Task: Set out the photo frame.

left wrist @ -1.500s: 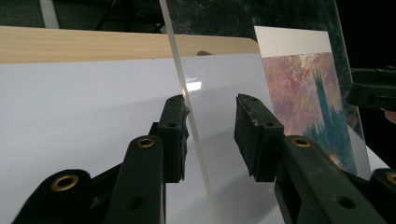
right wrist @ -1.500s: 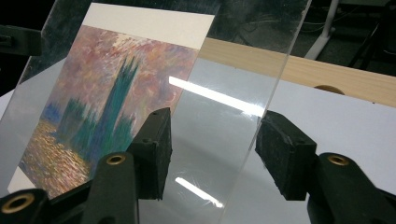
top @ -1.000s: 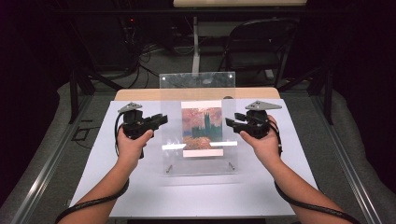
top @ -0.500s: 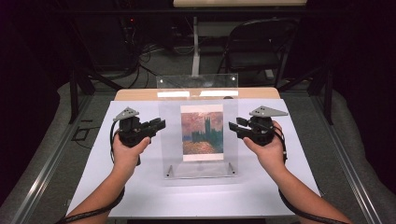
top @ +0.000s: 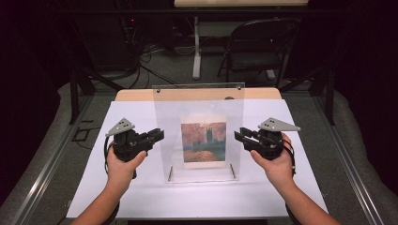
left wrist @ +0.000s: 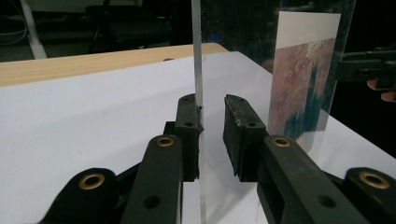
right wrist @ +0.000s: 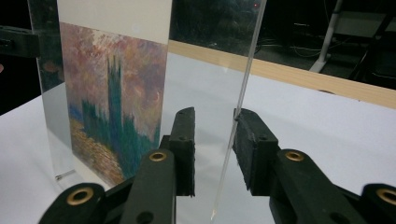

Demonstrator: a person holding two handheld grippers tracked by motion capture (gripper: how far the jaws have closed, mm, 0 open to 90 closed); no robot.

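Paper (top: pixel 141 197), white, covers a wooden table (top: pixel 197 94); its bare far edge shows beyond the sheet. Dark room around it: a folding chair (top: pixel 256 51) and cables (top: pixel 150 70) on the floor behind, grey padding along both sides.

A clear frame (top: pixel 199 110) stands upright near the table's middle on two small metal feet, a painted print (top: pixel 203 143) held inside it.

Left gripper (left wrist: pixel 212 126) sits at the frame's left edge, the pane between its jaws: one pad touches the edge, the other stands off with a gap, so not clamped. Right gripper (right wrist: pixel 212 142) sits at the right edge likewise, one pad at the pane, the other clear of it. Both sets of jaws have just been closing with the pane between them.

A second ago the frame leaned back, nearly flat, and the print faced up. It has since been raised to vertical, and both hands have shifted nearer the person with it.
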